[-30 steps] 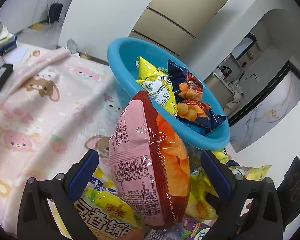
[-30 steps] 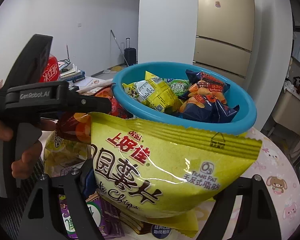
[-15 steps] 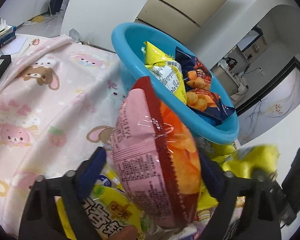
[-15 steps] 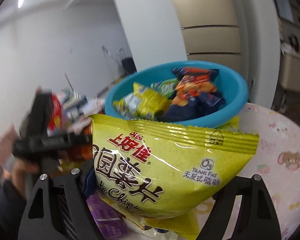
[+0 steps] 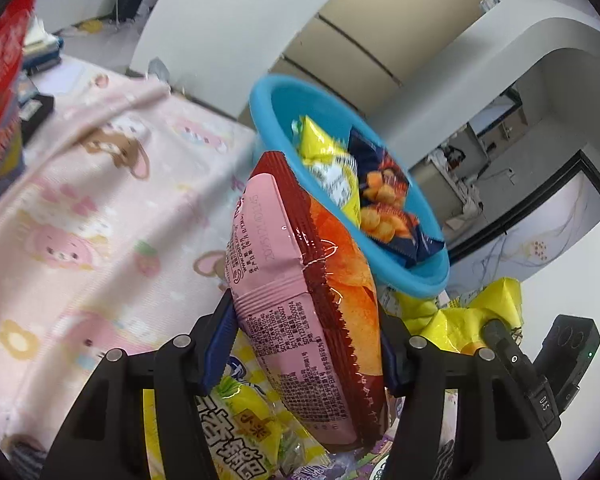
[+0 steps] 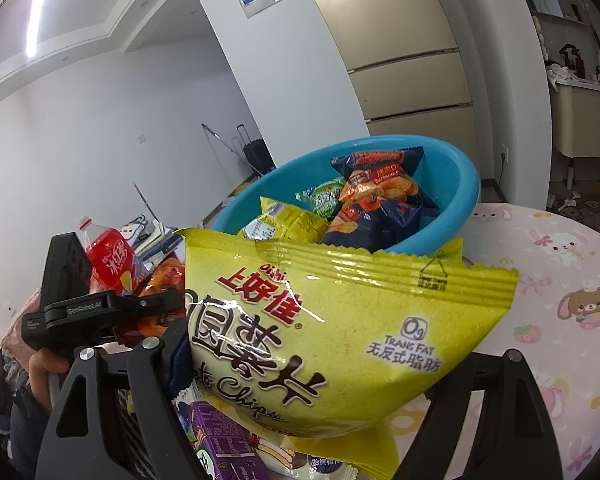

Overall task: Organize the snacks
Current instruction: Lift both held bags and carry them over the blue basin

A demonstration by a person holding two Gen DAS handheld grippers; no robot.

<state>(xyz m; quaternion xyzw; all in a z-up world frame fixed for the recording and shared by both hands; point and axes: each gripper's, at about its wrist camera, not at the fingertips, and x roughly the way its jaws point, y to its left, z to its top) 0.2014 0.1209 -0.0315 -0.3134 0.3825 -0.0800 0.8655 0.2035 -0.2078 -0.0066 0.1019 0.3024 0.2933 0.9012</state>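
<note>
Nearest, the left gripper (image 5: 306, 344) has drawn its fingers in from wide apart a second ago to pinch the pink-and-red chip bag (image 5: 300, 292), while the right gripper (image 6: 320, 392) keeps its fingers closed on the yellow chip bag (image 6: 332, 332), lifted higher than before. Both bags now look ready to go into the blue basin (image 6: 460, 176), which sits just beyond them and already holds several packets. It rests on a surface draped in a pink cartoon cloth (image 5: 80, 200), with a beige fridge (image 6: 412, 72) and white walls behind.
</note>
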